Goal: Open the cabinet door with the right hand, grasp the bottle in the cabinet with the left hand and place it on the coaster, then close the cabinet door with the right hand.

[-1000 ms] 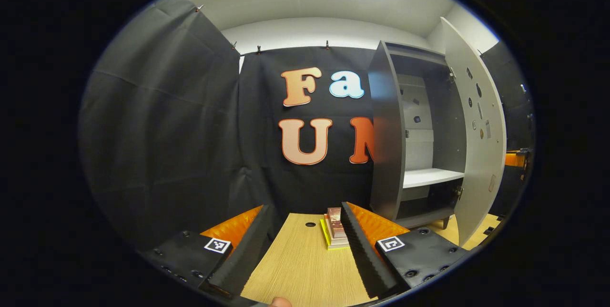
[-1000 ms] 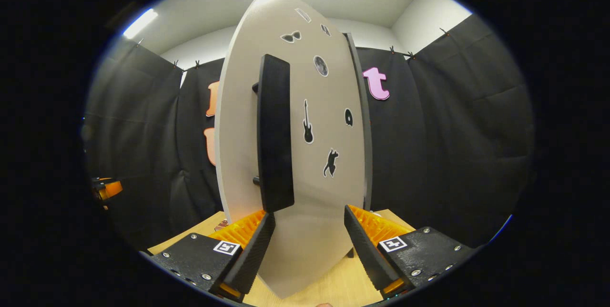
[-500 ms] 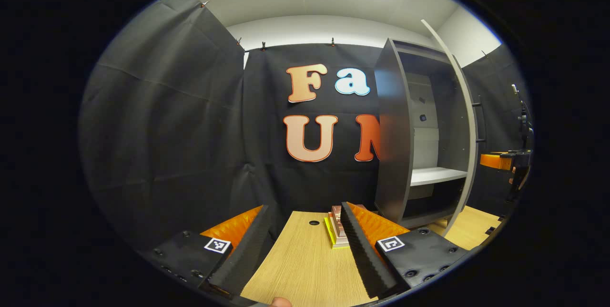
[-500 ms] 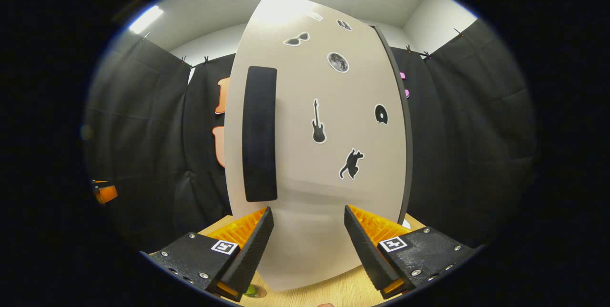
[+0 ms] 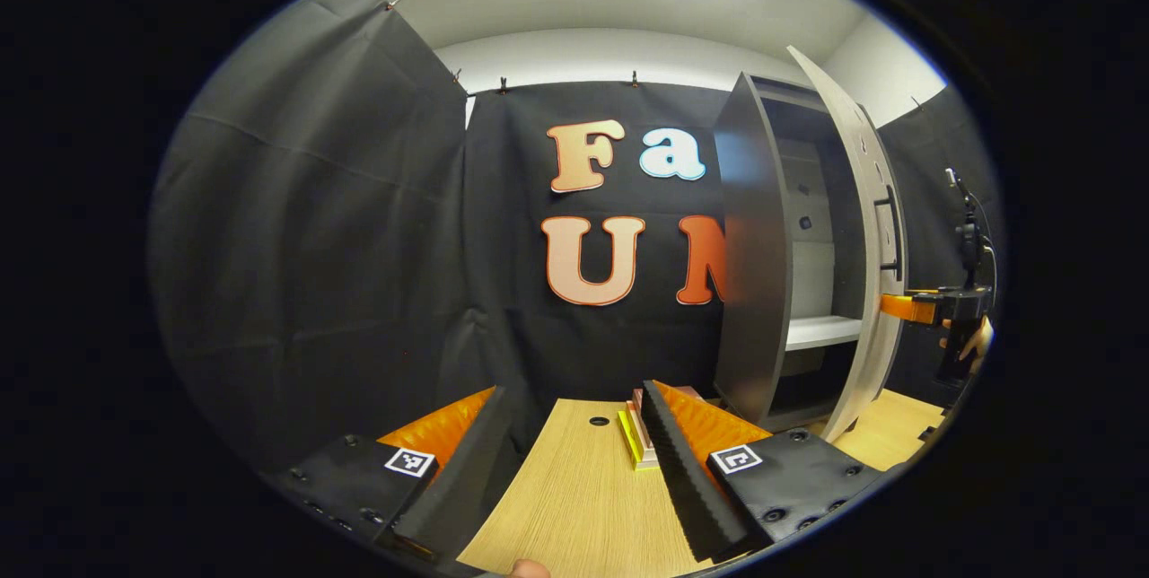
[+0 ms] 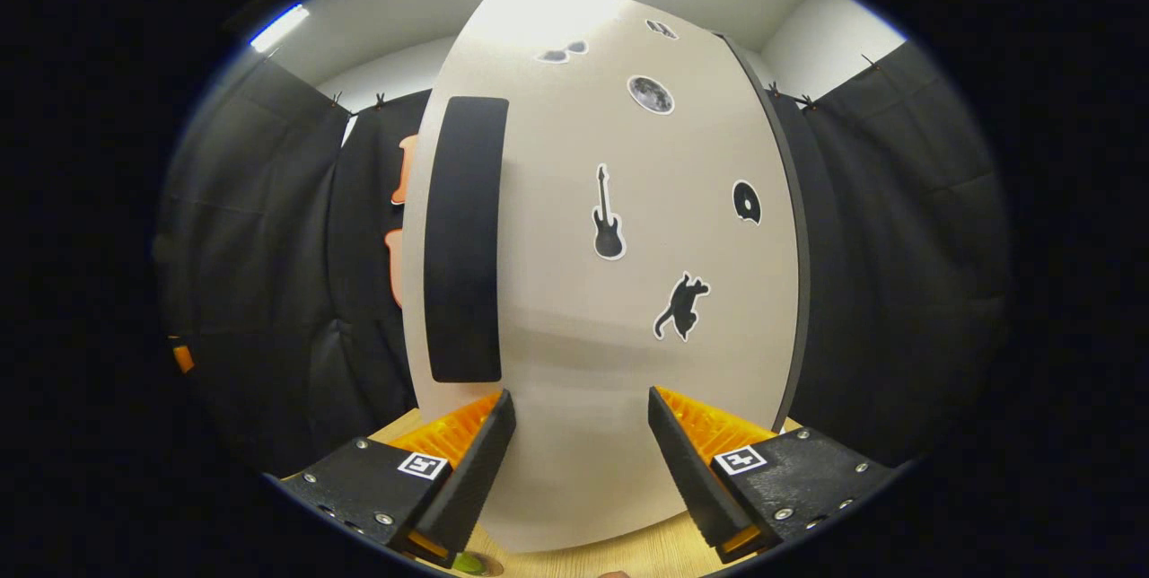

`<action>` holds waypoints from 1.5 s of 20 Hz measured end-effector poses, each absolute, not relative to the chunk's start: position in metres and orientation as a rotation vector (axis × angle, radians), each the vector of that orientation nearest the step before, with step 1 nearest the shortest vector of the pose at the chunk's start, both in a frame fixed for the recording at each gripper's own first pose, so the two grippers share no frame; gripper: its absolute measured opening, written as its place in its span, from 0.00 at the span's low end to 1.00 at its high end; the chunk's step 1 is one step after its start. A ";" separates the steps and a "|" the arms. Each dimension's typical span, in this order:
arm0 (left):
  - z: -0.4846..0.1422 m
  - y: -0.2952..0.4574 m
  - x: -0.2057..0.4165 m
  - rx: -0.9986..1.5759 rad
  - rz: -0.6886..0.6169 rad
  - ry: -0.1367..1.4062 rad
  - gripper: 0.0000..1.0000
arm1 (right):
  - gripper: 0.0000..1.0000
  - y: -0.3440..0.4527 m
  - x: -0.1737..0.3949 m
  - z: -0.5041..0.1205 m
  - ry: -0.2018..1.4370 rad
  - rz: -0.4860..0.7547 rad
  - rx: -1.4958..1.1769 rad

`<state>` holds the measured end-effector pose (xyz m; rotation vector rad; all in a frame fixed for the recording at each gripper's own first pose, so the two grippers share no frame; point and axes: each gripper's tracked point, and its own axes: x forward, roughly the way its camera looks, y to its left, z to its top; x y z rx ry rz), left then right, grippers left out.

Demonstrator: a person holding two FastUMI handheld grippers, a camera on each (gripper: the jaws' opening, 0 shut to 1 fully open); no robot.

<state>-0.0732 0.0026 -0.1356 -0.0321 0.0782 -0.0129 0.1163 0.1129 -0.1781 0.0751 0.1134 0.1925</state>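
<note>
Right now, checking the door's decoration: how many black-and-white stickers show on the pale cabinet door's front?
5: sunglasses sticker top, moon sticker below, guitar sticker centre, disc-shaped sticker right, cat sticker lowest. A partial one at the top edge may add more.
</note>
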 end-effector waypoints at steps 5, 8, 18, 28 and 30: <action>-0.141 0.005 -0.068 -0.037 -0.019 0.082 0.96 | 0.92 0.118 0.135 -0.187 0.132 0.189 0.103; -0.142 0.010 -0.065 -0.045 -0.014 0.085 0.96 | 0.92 0.123 0.147 -0.188 0.134 0.187 0.109; -0.152 0.024 -0.056 -0.043 0.001 0.091 0.98 | 0.92 0.133 0.171 -0.193 0.151 0.144 0.081; -0.145 0.038 -0.056 -0.012 0.051 0.086 0.96 | 0.92 0.132 0.186 -0.197 0.173 0.113 0.081; -0.137 0.037 -0.054 0.003 0.060 0.072 0.97 | 0.92 0.128 0.184 -0.196 0.187 0.104 0.080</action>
